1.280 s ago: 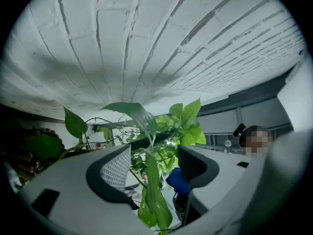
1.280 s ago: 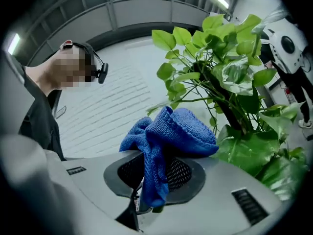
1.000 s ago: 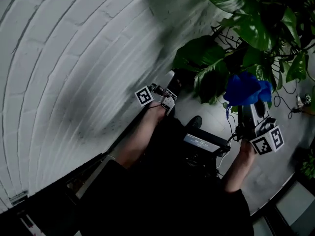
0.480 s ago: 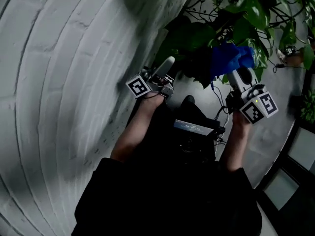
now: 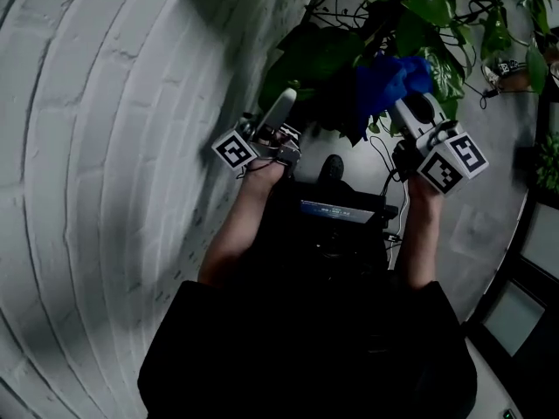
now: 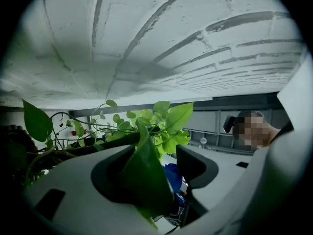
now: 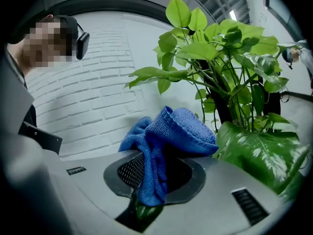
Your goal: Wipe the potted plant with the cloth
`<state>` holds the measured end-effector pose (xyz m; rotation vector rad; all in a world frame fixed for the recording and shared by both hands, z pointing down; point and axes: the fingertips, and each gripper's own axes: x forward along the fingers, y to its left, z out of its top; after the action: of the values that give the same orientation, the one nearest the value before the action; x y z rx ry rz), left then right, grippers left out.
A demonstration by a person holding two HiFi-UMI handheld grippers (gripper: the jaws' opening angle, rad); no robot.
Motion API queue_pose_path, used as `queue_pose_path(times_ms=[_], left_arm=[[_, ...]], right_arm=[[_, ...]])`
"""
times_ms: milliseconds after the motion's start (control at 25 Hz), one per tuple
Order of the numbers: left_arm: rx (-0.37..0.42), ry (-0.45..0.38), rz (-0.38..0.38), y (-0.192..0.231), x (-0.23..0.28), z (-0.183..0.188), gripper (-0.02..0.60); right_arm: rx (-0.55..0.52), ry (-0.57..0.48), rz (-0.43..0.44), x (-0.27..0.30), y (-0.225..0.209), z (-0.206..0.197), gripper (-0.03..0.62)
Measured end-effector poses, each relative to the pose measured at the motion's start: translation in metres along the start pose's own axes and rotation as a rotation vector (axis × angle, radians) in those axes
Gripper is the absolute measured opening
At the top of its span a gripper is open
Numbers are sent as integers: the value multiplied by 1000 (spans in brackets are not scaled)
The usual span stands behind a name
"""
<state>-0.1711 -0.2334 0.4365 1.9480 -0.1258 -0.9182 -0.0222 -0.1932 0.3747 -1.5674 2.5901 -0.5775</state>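
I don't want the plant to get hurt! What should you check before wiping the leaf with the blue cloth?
1. Blue terry cloth clamped in right gripper: ok.
2. Dark green leaf between left gripper jaws, which have just been closing: ok.
3. Left jaws pressing the leaf steady: not ok, a gap shows beside it.
4. Cloth touching that leaf: cannot tell.
5. Leafy green potted plant, pot steady: cannot tell, pot unseen.

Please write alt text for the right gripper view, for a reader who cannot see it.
The right tool grips a crumpled blue cloth between its jaws. Behind it stands a leafy green plant before a white brick wall; one large leaf hangs close at the right.
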Motion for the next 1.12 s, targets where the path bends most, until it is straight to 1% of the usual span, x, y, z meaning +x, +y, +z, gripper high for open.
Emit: queue_pose_path(times_ms=[240,880,1000,1120], left_arm=[[9,-8,-3,0,7,-1,284],[7,-7,-16,0,18,0,281],[-3,-17,-1,-1,14,-1,275],[-6,-25,9,-3,11,0,265]], right_arm=[[3,10,18,2,-6,-1,107],[16,-9,23,6,-16,6,107],[19,-38,27,-1,-12,12,107],[-4,-102,34,-10,-5,31,107]])
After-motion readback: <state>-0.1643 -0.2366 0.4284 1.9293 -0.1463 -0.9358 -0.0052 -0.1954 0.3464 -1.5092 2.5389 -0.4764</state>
